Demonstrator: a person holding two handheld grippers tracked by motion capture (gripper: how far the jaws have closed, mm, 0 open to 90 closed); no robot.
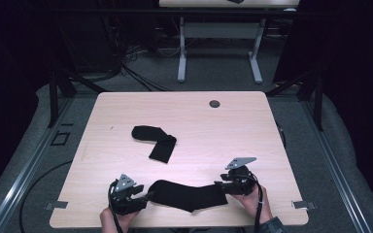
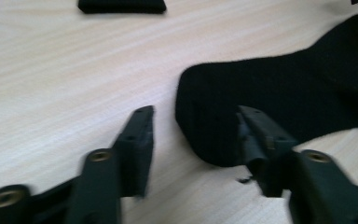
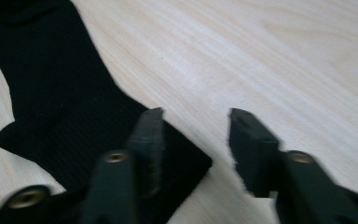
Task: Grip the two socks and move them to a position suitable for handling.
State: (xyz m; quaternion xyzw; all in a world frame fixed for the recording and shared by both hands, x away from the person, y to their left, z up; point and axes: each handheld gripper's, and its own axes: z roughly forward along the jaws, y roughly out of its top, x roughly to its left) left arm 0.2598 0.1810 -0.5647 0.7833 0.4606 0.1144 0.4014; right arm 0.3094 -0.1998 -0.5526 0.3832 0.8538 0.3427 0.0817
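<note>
From above, we see a pale wooden tabletop with two black socks on it. The sock being handled lies flat and stretched sideways along the bottom centre of the frame, between two hand-held tools. A second sock, folded over on itself, rests well apart from it, just above and left of the middle of the frame.

The left tool sits at the lower left, at the rounded toe end of the flat sock. In the left gripper view, its jaws stand wide apart: one jaw is over bare wood, the other over the edge of the sock, and nothing is pinched between them. The right tool sits at the lower right, at the straight open end. In the right gripper view, its jaws are also wide, with one over the corner of the sock and the other over bare wood.

We judge the main risk to be a poor grip. Because each tool straddles only the very edge of the cloth, closing now may catch just one thin layer, or none, and the sock could slip free when lifted. Pressing a jaw down may also drag and wrinkle the cloth, spoiling a neat fold. Both gripper views are slightly blurred, so we cannot tell whether the jaw tips touch the fabric.
</note>
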